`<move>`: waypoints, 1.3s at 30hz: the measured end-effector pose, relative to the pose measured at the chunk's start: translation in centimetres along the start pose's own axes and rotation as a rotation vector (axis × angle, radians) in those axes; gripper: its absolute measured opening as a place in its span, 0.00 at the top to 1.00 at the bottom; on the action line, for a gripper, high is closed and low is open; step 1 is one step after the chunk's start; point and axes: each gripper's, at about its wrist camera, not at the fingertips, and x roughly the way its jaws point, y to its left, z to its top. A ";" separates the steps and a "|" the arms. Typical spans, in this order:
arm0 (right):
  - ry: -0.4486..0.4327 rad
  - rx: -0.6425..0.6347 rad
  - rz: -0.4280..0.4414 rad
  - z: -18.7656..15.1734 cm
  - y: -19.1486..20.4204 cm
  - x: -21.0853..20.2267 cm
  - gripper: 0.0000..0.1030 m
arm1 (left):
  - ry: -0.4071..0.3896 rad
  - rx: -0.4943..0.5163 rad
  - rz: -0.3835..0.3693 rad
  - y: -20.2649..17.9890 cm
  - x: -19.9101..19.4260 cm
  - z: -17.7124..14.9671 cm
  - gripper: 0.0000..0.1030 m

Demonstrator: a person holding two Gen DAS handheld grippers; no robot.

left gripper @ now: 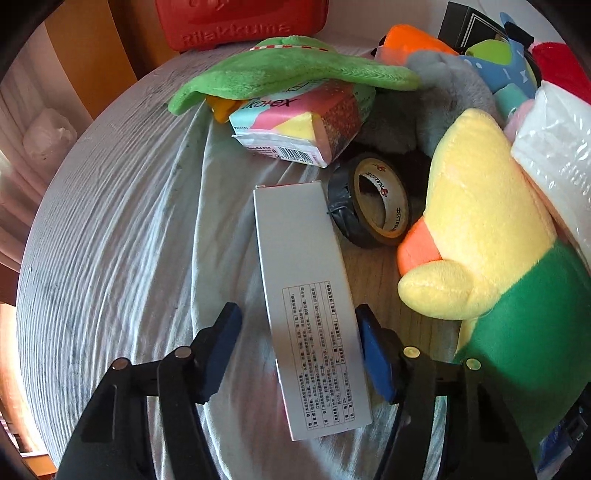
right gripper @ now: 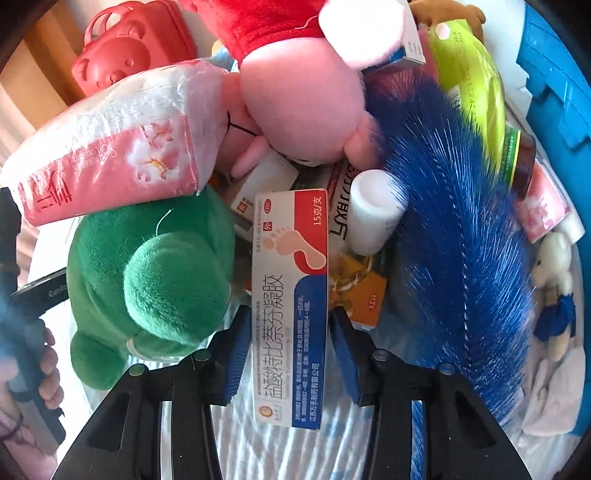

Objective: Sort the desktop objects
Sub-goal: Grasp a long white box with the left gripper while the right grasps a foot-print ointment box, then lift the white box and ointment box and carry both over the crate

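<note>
In the left wrist view a long white box (left gripper: 314, 306) with small print lies on the cloth between the fingers of my left gripper (left gripper: 299, 332). The right pad touches its edge; the left pad stands apart, so the jaws are open. In the right wrist view a red, white and blue ointment box (right gripper: 290, 306) with a foot picture lies between the fingers of my right gripper (right gripper: 288, 343). Small gaps show on both sides, so that gripper is open too.
Left wrist view: a tape roll (left gripper: 373, 201), a tissue pack (left gripper: 295, 127), a green plush (left gripper: 291, 74), a yellow and green plush (left gripper: 491, 251), a red case (left gripper: 240, 22). Right wrist view: a green plush (right gripper: 155, 284), a pink tissue pack (right gripper: 107, 155), a pink plush (right gripper: 306, 92), a blue brush (right gripper: 454, 236), a white bottle (right gripper: 373, 210), a blue bin (right gripper: 554, 74).
</note>
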 end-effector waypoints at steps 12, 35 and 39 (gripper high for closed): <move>-0.058 -0.013 -0.035 -4.0 -1.6 -4.3 0.61 | -0.130 0.007 -0.034 -0.1 -7.3 -6.0 0.61; -0.602 -0.074 0.045 -5.4 -2.8 -26.3 0.61 | -0.622 0.094 -0.087 -7.4 -27.3 -6.3 0.61; -0.716 -0.070 -0.009 -6.5 -5.6 -30.7 0.61 | -0.682 0.147 -0.146 -13.0 -30.1 -6.4 0.61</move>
